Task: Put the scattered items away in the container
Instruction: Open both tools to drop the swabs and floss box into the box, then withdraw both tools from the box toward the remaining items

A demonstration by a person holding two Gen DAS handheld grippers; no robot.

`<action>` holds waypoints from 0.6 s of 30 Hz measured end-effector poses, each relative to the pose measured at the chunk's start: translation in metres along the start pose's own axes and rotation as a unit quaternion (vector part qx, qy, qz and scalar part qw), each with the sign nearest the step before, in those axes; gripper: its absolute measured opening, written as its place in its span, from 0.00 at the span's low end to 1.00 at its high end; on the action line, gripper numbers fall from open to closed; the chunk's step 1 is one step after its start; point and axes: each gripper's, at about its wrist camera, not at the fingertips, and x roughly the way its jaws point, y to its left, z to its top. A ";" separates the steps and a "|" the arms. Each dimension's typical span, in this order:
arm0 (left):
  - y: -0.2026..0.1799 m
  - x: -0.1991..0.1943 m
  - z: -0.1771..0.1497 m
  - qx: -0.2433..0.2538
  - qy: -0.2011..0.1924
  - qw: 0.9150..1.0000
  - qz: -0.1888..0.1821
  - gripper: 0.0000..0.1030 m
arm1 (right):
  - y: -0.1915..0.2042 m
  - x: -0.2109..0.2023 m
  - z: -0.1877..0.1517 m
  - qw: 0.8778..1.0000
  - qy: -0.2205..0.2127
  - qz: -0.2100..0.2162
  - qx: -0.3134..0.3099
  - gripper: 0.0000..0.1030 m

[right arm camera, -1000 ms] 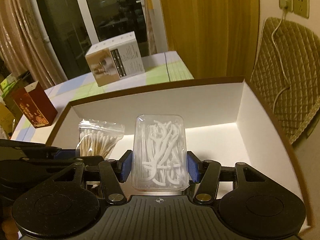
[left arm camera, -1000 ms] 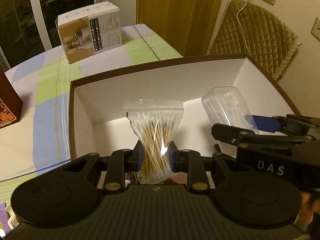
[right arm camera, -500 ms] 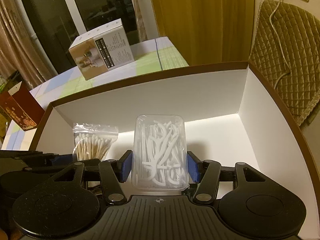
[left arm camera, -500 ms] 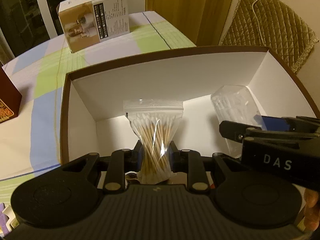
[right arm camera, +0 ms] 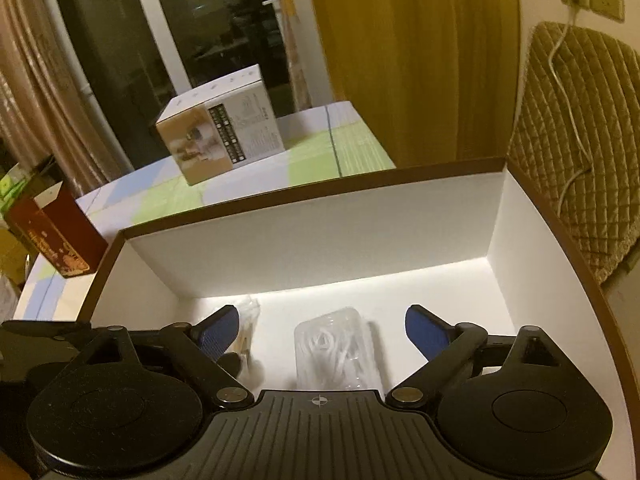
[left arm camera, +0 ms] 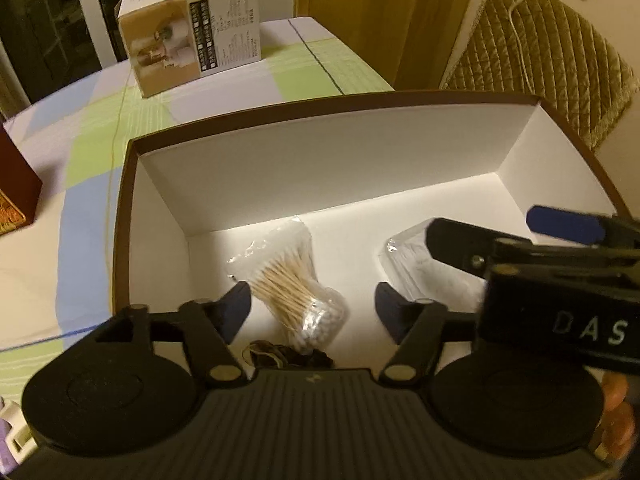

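Observation:
A clear bag of cotton swabs (left arm camera: 294, 280) lies on the white floor of the brown-rimmed box (left arm camera: 320, 160), between the spread fingers of my left gripper (left arm camera: 314, 306), which is open above it. A clear plastic case of white floss picks (right arm camera: 340, 350) lies in the same box (right arm camera: 312, 236), and my right gripper (right arm camera: 322, 334) hangs open over it. The case (left arm camera: 416, 264) shows in the left wrist view too, partly hidden by the right gripper's black body (left arm camera: 560, 280). A sliver of the swab bag (right arm camera: 248, 320) shows beside the right gripper's left fingertip (right arm camera: 218, 332).
A white and tan product box (left arm camera: 192, 32) stands on the checked tablecloth (left arm camera: 88, 144) behind the container. A dark red box (right arm camera: 56, 232) stands at the left. A quilted chair back with a cable (right arm camera: 576, 160) is at the right. Small dark items (left arm camera: 280, 354) lie at the box's near edge.
Both grippers have opened. The swab bag and the floss pick case have dropped out of the fingers and now lie on the box floor.

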 end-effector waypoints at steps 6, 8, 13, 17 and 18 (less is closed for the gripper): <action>0.000 -0.002 -0.001 0.003 0.006 1.000 -0.004 0.67 | -0.002 -0.009 0.003 1.000 -0.003 -0.020 -0.004 0.93; -0.002 -0.003 -0.002 0.006 0.007 1.000 -0.005 0.70 | -0.004 -0.012 0.003 1.000 -0.002 -0.026 -0.004 0.93; -0.010 -0.010 -0.006 0.018 0.004 1.000 -0.002 0.77 | -0.006 -0.021 0.003 0.999 -0.002 -0.043 -0.011 0.93; -0.011 -0.019 -0.008 0.024 -0.010 1.000 0.017 0.85 | -0.010 -0.032 0.001 0.999 -0.003 -0.049 -0.012 0.93; -0.010 -0.022 -0.008 0.025 -0.014 0.999 0.020 0.85 | -0.011 -0.036 0.000 0.999 -0.005 -0.050 -0.013 0.93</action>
